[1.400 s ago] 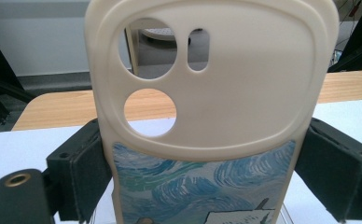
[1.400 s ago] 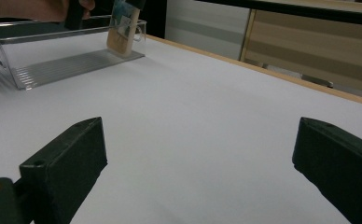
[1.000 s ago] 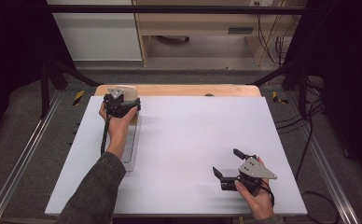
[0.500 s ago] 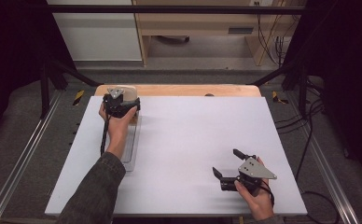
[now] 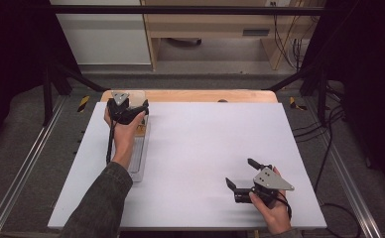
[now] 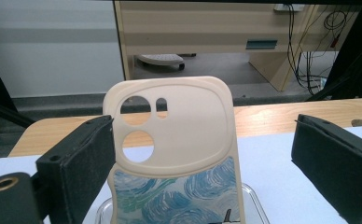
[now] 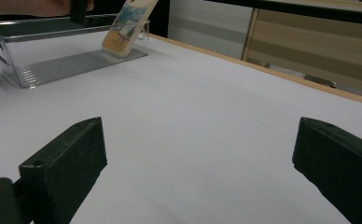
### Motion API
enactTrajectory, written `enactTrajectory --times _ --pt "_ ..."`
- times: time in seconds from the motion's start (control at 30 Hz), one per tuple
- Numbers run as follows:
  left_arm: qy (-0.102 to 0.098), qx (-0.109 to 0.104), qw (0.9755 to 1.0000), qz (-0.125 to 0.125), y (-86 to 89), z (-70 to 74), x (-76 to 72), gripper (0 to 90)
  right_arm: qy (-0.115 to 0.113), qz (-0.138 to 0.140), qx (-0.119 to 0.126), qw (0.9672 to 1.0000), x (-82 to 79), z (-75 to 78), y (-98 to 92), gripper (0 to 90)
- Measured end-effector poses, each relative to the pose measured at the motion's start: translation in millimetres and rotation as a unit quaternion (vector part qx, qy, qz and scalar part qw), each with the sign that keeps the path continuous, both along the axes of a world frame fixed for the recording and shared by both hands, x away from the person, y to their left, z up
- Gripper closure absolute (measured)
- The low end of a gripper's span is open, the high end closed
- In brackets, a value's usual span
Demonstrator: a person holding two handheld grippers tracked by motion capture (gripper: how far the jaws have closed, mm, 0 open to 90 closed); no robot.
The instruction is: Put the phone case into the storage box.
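The cream phone case with a blue swirl print (image 6: 174,149) stands on end in the clear plastic ribbed tray (image 5: 137,158), leaning against the tray's far wall near the far left corner of the white table surface (image 5: 200,148). That lean keeps its two long edges free, so jaws can close on it from either side. The left gripper (image 5: 131,110) is lined up for just that: its black padded jaws stand apart, the case between them, one pad touching or nearly touching the case's edge and the other well clear. It looks like either the moment before a pinch or just after a release; I cannot tell which. The left hand (image 5: 123,130) wraps the gripper from behind with the forearm reaching out along the tray, the sleeve (image 5: 98,203) low over the near left part of the surface.

The right gripper (image 5: 241,178) lies low near the near right corner, jaws wide apart around nothing, pointed across the bare surface toward the tray. The right hand (image 5: 270,210) holds it there, idle and well apart from the case.
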State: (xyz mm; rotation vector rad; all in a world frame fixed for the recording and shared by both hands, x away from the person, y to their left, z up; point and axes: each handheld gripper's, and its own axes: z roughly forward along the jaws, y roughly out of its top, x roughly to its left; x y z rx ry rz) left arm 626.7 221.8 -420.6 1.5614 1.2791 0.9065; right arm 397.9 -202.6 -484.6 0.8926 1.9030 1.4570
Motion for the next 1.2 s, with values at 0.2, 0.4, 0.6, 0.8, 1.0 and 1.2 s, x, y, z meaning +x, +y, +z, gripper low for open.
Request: enactTrajectory --times 0.2,0.4,0.6,0.8,1.0,1.2 --pt "-0.005 -0.001 0.9999 -0.011 0.0 3.9 -4.2 6.0 0.000 0.001 -0.001 1.0000 0.0 -0.1 0.6 2.8" --pt "-0.004 0.008 0.9995 -0.029 0.8 8.7 -10.8 6.1 -0.002 0.000 -0.003 1.0000 -0.3 0.2 1.3 2.9" --pt "0.000 0.026 0.9987 -0.045 2.8 7.8 -15.0 5.4 -0.003 -0.001 -0.005 1.0000 -0.5 0.3 2.4 2.8" --pt "-0.002 0.051 0.9971 -0.056 3.8 10.5 -19.1 5.9 -0.003 -0.002 -0.004 1.0000 -0.4 0.3 2.0 2.8" --pt "-0.013 0.089 0.9941 -0.061 1.6 15.1 -24.0 6.7 -0.004 -0.002 -0.005 1.0000 -0.6 0.4 2.0 2.8" --pt "-0.014 0.123 0.9897 -0.071 -1.1 15.1 -25.8 6.9 -0.003 -0.003 -0.002 1.0000 -0.1 0.5 2.6 2.8"
